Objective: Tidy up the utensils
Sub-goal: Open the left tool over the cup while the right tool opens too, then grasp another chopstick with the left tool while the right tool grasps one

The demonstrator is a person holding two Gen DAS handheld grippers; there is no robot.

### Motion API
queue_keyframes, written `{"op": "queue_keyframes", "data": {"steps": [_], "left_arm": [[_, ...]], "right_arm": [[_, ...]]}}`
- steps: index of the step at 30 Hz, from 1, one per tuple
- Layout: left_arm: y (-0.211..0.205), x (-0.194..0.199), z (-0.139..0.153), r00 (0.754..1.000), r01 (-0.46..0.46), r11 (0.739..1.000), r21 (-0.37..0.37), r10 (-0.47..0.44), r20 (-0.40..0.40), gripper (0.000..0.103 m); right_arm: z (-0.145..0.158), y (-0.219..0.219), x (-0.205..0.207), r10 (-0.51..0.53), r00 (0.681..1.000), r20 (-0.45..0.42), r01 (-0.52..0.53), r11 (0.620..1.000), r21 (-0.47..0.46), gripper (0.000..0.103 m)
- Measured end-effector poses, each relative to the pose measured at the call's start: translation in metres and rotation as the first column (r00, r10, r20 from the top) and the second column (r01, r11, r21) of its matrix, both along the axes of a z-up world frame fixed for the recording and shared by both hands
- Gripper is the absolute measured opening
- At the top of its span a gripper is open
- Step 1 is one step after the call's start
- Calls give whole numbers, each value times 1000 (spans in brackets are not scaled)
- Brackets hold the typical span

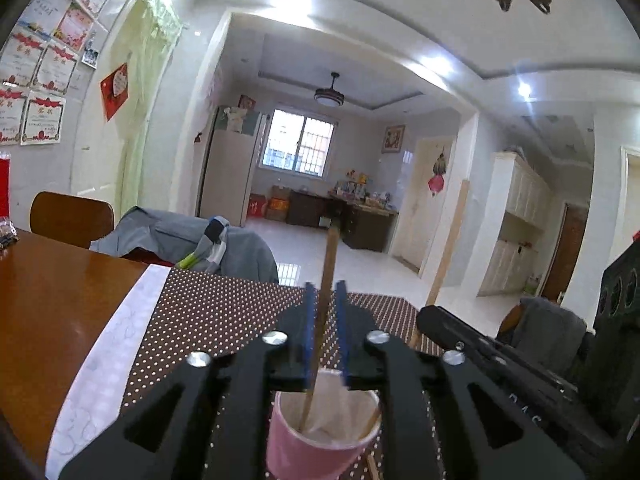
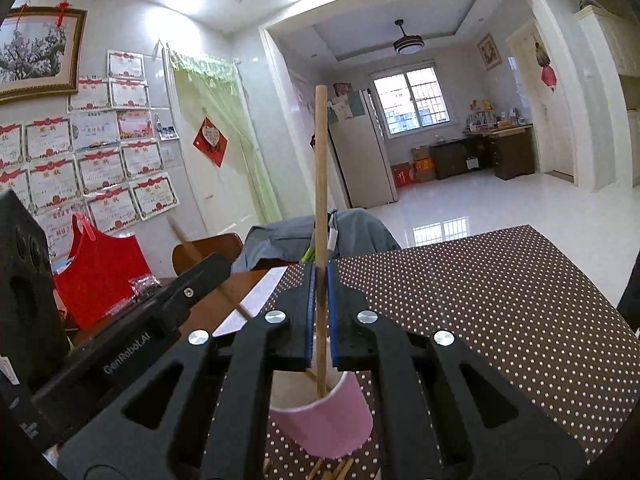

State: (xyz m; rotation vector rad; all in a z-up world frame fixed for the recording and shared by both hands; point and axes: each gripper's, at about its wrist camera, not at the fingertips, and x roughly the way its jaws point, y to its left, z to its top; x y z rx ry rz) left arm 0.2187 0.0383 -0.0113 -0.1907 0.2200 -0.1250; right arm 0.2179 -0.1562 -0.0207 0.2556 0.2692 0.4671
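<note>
A pink paper cup (image 1: 320, 436) stands on the dotted brown mat, just below both grippers; it also shows in the right wrist view (image 2: 324, 420). My left gripper (image 1: 325, 292) is shut on a wooden chopstick (image 1: 330, 256) whose lower end is inside the cup. My right gripper (image 2: 319, 276) is shut on another wooden chopstick (image 2: 320, 160), upright, with its lower end in the cup. The right gripper's body (image 1: 500, 356) shows at the right of the left wrist view, with its chopstick (image 1: 448, 248). Several more chopsticks (image 2: 336, 470) lie on the mat beside the cup's base.
The dotted brown mat (image 2: 500, 300) covers a wooden table (image 1: 52, 300). A red bag (image 2: 100, 272) stands on the table at the left. Chairs draped with grey clothing (image 1: 176, 240) stand at the far edge. A black box (image 1: 620, 320) stands at the right.
</note>
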Motion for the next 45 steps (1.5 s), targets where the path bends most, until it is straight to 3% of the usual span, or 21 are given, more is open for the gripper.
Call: {"op": "queue_keyframes", "data": {"steps": [9,13,21,23,25,28,33,38,45], "left_arm": [[9,-22,3,998,25,1000,0,-25,-64,45],[16,-33,5,997,21,1000,-20,-22,-79,48],[25,-54,11,995,-34,999,24,36,-89,57],[28,-57,10,995,-30,999,25,32,-99,59],[30,-61,8,992,-20,1000,24,23,-120,59],[32,-65,6,990,-6,1000,18,8,-142,59],[39,-73,2,984,17,1000,-5,-18,-175,59],[42,-85,8,995,-12,1000,-6,11,-99,59],[32,-97,-3,983,37,997,63,-25,-180,59]], "right_arm": [[-9,5,-9,11,999,-46,-12,999,-32,7],[-13,5,-11,7,998,-63,-9,999,-35,7],[-11,11,-15,6,995,-98,-12,998,-59,8],[-10,11,-17,3,994,-106,-10,998,-63,13],[-9,10,-20,-6,994,-112,-1,998,-69,30],[-6,6,-27,-21,994,-107,13,997,-73,43],[-3,-4,-36,-29,994,-109,19,995,-93,44],[-1,-14,-41,-36,992,-118,23,994,-106,47],[-12,-26,-54,-34,980,-194,-5,980,-197,47]]}}
